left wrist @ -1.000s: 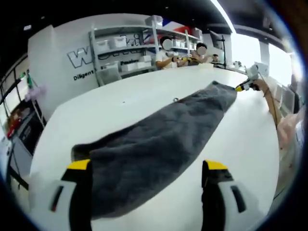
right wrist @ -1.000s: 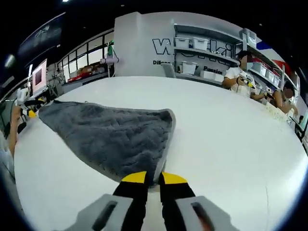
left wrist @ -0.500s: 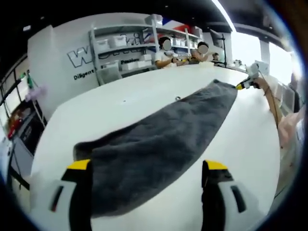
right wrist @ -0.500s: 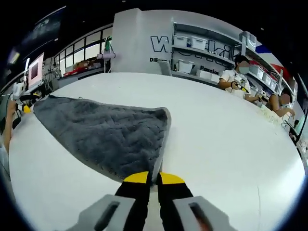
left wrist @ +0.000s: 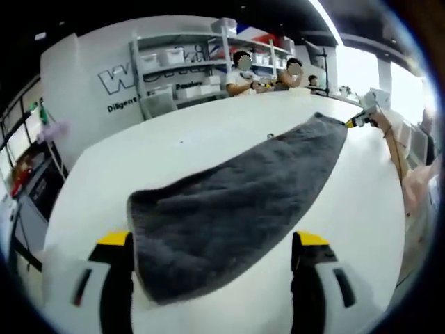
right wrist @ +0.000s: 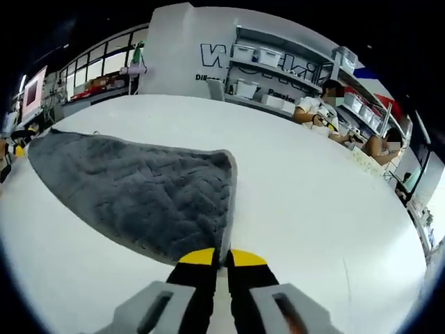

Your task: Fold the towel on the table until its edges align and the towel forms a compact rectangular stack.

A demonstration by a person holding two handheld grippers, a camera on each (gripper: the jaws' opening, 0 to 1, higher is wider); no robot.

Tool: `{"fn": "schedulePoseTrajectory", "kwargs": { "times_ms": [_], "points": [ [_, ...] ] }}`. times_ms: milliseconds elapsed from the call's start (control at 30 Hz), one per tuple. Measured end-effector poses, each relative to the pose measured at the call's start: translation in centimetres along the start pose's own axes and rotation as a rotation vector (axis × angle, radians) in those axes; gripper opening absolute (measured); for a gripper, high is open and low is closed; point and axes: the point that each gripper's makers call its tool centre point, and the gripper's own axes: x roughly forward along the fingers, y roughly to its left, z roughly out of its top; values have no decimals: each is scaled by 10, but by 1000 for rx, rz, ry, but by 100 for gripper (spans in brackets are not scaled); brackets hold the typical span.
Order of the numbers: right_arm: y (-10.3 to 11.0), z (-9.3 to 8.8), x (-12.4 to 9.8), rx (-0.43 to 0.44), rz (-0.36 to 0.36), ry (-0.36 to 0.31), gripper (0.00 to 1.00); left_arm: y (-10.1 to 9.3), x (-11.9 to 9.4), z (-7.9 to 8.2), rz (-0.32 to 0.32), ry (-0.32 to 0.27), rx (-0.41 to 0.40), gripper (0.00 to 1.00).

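I am clenching my right gripper [right wrist: 215, 259] on the grey towel's [right wrist: 139, 198] near corner; my left gripper [left wrist: 212, 243] is hanging released over the white table [left wrist: 174, 149].

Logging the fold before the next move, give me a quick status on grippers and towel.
Right gripper shut on a corner of the dark grey plush towel. Left gripper open, fingers either side of the towel's near end. Towel spread flat, unfolded, on the white table. Nothing in the way.

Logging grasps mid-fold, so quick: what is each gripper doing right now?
Left gripper: open, holding nothing.
Right gripper: shut on the towel edge.
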Motion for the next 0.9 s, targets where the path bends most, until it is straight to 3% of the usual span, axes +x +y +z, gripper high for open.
{"fn": "schedulePoseTrajectory", "kwargs": {
  "times_ms": [700,900],
  "points": [
    [-15,-6,-1,-20,-89,35,8,-1,0,-1,0,2,-3,99],
    [-23,-6,-5,-18,-135,30,20,-1,-1,0,0,-1,0,99]
  ]
}}
